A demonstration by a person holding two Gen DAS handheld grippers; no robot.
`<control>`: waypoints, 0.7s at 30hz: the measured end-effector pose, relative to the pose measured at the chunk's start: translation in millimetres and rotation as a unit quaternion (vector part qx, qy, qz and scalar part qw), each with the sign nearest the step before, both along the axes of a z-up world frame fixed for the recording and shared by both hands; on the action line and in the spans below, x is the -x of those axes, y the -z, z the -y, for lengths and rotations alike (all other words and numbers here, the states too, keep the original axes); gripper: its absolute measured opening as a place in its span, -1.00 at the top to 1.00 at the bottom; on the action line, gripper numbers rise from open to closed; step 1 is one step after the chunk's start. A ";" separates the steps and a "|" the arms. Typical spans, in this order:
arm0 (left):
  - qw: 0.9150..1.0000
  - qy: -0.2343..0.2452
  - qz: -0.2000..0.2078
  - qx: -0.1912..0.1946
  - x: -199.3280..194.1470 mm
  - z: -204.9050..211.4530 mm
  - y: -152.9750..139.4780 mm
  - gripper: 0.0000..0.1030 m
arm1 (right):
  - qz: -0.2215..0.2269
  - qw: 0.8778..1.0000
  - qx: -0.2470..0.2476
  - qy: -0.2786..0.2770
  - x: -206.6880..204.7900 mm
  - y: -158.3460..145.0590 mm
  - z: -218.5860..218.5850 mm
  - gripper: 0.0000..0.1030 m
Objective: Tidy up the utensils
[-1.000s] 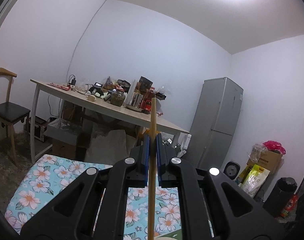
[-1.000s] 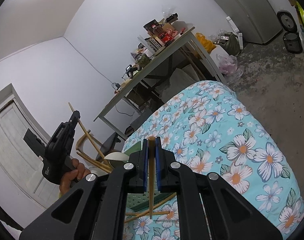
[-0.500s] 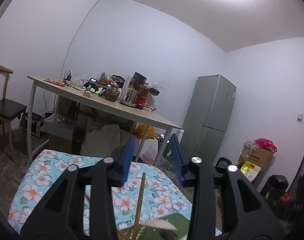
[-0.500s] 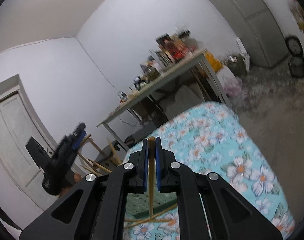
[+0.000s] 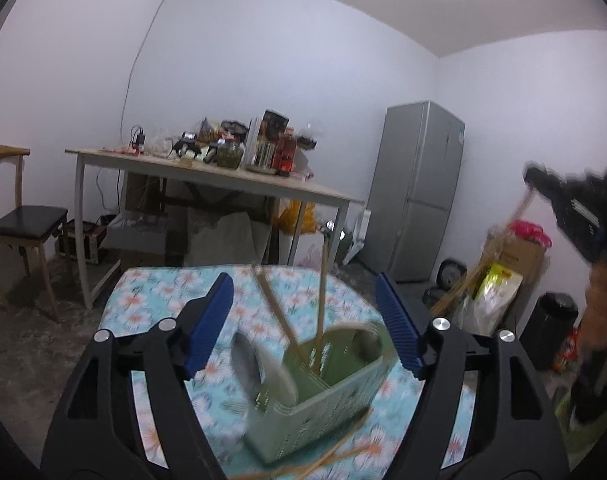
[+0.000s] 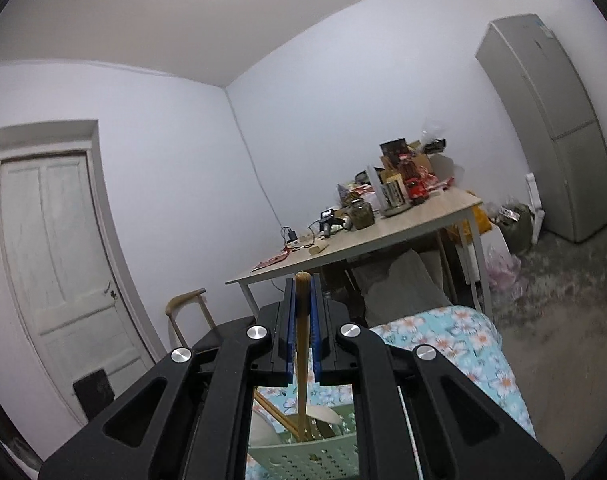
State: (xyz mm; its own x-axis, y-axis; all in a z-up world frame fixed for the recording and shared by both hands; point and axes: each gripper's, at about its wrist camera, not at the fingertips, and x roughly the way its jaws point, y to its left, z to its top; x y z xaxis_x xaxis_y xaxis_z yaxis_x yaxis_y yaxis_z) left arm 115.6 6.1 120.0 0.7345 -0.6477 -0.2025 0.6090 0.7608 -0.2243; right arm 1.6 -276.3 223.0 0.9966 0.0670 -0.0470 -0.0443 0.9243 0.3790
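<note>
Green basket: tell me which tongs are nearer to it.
Left. The left tongs sit just behind the green basket, jaws opening, gripping nothing. The right tongs, shut on a chopstick, are held higher, off to its right.

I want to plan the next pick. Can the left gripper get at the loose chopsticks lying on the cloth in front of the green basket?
Probably yes. The left gripper holds nothing and its jaws are opening. The loose chopsticks lie uncovered before the green basket, low in its view, so it must dip down.
</note>
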 end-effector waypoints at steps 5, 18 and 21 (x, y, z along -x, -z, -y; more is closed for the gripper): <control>0.999 0.003 -0.030 -0.017 3.1 -18.1 25.2 -0.38 | -0.009 0.999 0.046 0.005 -26.6 -2.5 -18.4 0.87; 0.998 -0.004 -0.056 -0.008 -3.6 -44.5 50.3 -0.38 | -0.086 0.987 0.134 0.000 -75.8 45.5 -69.8 0.83; 0.998 -0.003 -0.061 -0.006 -5.6 -45.4 51.8 -0.38 | -0.085 0.989 0.118 0.001 -70.8 44.8 -63.5 0.38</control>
State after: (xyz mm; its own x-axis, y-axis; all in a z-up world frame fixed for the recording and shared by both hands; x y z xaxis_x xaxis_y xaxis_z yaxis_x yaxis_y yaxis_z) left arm 121.2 51.4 68.2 0.7083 -0.6396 -0.2985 0.5723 0.7680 -0.2876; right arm 72.4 -212.8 178.3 0.9733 0.0326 -0.2272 0.0028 0.9881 0.1537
